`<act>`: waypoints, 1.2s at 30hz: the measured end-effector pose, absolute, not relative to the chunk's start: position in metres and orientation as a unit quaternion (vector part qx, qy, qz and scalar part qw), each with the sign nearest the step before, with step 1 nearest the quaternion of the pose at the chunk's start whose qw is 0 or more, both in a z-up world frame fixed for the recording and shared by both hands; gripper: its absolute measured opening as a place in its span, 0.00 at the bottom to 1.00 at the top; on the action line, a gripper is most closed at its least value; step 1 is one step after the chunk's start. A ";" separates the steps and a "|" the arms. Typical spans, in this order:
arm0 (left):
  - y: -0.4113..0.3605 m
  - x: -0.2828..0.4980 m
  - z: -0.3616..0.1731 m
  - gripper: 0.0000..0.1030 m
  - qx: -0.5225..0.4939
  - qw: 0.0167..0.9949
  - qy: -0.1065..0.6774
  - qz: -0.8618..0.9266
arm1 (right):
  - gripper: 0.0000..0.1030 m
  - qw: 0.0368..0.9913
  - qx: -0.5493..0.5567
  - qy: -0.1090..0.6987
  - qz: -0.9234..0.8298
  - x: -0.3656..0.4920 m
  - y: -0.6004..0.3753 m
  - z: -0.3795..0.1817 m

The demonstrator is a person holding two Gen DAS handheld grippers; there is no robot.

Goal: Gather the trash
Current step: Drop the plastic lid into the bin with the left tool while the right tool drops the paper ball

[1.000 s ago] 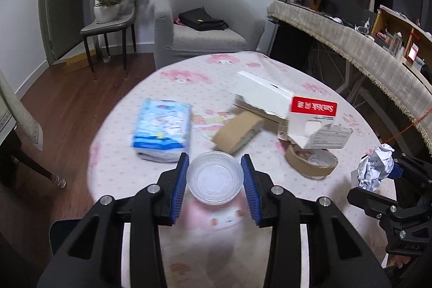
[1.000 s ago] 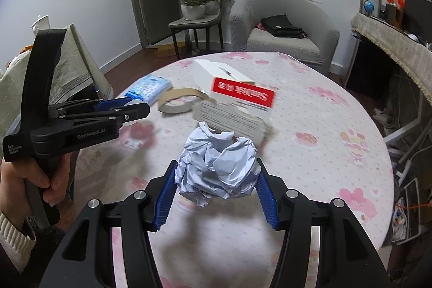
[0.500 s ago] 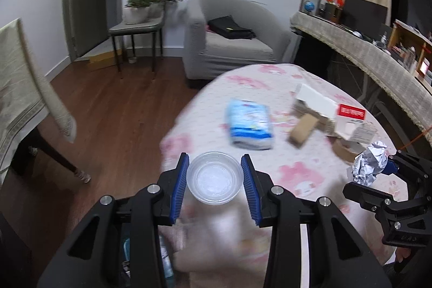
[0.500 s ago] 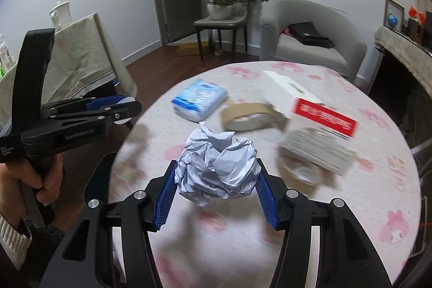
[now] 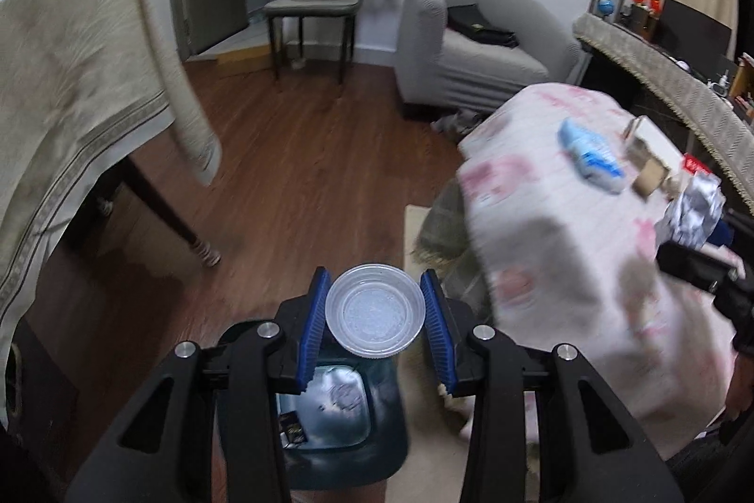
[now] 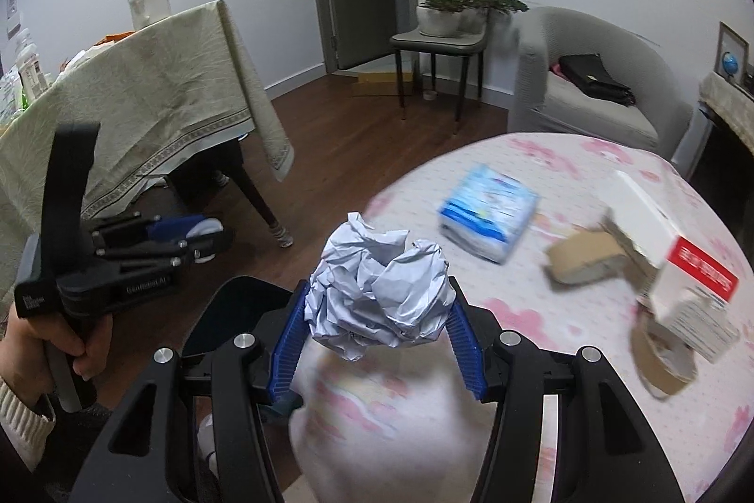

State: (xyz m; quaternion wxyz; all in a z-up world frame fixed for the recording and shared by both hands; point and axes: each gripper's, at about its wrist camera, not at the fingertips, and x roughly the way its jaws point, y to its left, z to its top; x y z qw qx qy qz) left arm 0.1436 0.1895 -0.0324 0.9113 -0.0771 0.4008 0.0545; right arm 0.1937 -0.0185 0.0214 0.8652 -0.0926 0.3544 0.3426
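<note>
The left gripper (image 5: 375, 321) is gripping a clear plastic cup (image 5: 375, 310) between its jaws, hanging above a dark trash bin (image 5: 330, 413) standing on the wooden floor (image 5: 301, 182). The right gripper (image 6: 377, 331) is clamping a crumpled paper ball (image 6: 377, 298) in its jaws, over the near edge of the round bench (image 6: 542, 342), which is wearing a pink-patterned cloth. On the bench, a blue tissue pack (image 6: 487, 218), a white box (image 6: 669, 262) and a tape roll (image 6: 664, 361) are lying near each other. A grey armchair (image 6: 594, 78), 1 chair (image 6: 440, 41) carrying potted plants, and a cloth-draped table (image 6: 141, 93) are standing around the room.
</note>
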 end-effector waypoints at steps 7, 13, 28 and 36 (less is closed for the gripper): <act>0.221 0.121 -0.055 0.41 -0.074 0.897 0.430 0.073 | 0.54 0.855 -0.107 0.356 0.363 0.187 0.024 0.016; 0.243 0.106 -0.085 0.41 -0.092 0.874 0.470 0.081 | 0.55 0.845 -0.113 0.360 0.378 0.183 0.054 0.011; 0.272 0.077 -0.149 0.56 -0.091 0.829 0.548 0.067 | 0.55 0.815 -0.117 0.394 0.409 0.174 0.128 -0.016; 0.294 0.063 -0.139 0.61 -0.108 0.833 0.536 0.080 | 0.54 0.807 -0.123 0.411 0.405 0.175 0.149 -0.033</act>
